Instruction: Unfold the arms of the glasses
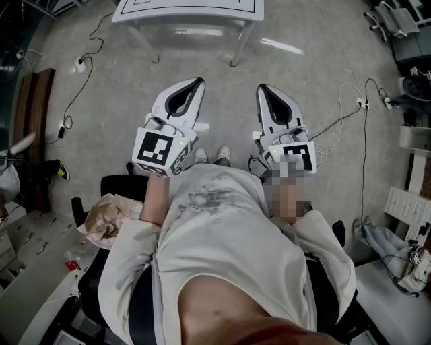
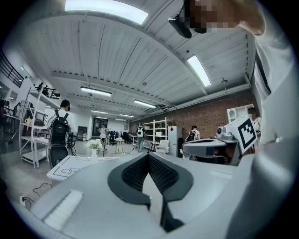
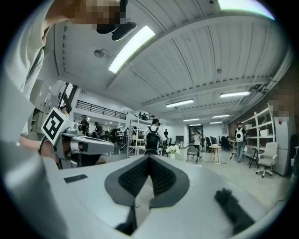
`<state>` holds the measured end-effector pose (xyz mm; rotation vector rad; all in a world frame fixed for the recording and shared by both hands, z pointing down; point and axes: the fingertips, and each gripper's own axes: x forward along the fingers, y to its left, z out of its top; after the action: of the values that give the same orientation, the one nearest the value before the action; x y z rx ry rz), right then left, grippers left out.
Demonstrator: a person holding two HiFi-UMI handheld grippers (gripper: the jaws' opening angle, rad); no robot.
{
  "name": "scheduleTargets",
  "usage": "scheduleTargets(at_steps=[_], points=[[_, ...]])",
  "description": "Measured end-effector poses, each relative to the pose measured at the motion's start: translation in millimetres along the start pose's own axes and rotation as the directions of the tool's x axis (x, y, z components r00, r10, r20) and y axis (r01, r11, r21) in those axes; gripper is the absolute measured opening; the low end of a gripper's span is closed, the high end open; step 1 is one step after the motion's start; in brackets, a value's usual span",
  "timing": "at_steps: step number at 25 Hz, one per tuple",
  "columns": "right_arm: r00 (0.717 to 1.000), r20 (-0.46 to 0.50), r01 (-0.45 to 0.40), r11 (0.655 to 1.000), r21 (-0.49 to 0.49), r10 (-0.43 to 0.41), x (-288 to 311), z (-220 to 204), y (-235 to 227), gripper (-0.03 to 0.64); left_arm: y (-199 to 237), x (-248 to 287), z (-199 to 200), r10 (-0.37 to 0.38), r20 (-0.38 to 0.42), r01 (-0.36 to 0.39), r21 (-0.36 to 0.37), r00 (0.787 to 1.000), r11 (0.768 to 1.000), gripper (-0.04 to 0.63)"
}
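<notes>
You won't find any words or brand names to read here. The only print is the black-and-white square pattern on the left marker cube [image 1: 159, 149] and the right marker cube [image 1: 296, 156], plus thin black outlines drawn on the white table [image 1: 188, 9] ahead of you.

You sit in a black chair [image 1: 118, 185] with both forearms raised in front of your chest, one tool in each hand. Your left gripper [image 1: 196, 83] and your right gripper [image 1: 264, 88] lie side by side, near each other but not touching. Both are held level, with their long bodies pointing forward and away from you toward the table. They hang over the grey floor [image 1: 229, 114] beyond your shoes [image 1: 202, 154]. In the head view their tips lean slightly toward each other.

On the left gripper the two ridged pads meet at the tips, with nothing caught between them. The right gripper is the same: its pads are pressed together and hold nothing. Each gripper view catches the other gripper off to one side. A vase of white flowers [image 2: 95, 145] stands on the table past the closed tips.

None of the views shows the glasses, so you cannot tell where they lie or which way their long axis runs.
</notes>
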<state>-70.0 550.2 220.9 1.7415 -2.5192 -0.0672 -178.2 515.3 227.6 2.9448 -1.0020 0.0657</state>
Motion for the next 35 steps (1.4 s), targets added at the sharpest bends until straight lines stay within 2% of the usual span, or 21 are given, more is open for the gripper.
scheduleTargets(at_steps=[8,14,24,35], points=[[1.000,-0.002,-0.014,1.000,0.001,0.014,3.0,-2.2,3.4,0.017,4.0,-5.2,-1.5,0.022,0.002,-0.022,-0.005,1.000,1.000,0.009],[1.000,0.018,-0.001,1.000,-0.013,0.002,-8.3,-1.7,-7.8,0.017,-12.7,2.4,-1.6,0.011,-0.008,-0.011,0.027,1.000,1.000,0.009],[1.000,0.012,-0.020,1.000,-0.017,0.020,-21.4,-11.3,-27.4,0.017,-33.2,18.7,-4.3,0.045,-0.022,-0.044,0.037,0.999,0.998,0.009],[1.000,-0.009,-0.018,1.000,-0.016,0.018,13.7,-20.6,-57.2,0.017,-9.3,63.5,-10.0,0.030,-0.023,-0.029,0.026,0.999,0.999,0.009]])
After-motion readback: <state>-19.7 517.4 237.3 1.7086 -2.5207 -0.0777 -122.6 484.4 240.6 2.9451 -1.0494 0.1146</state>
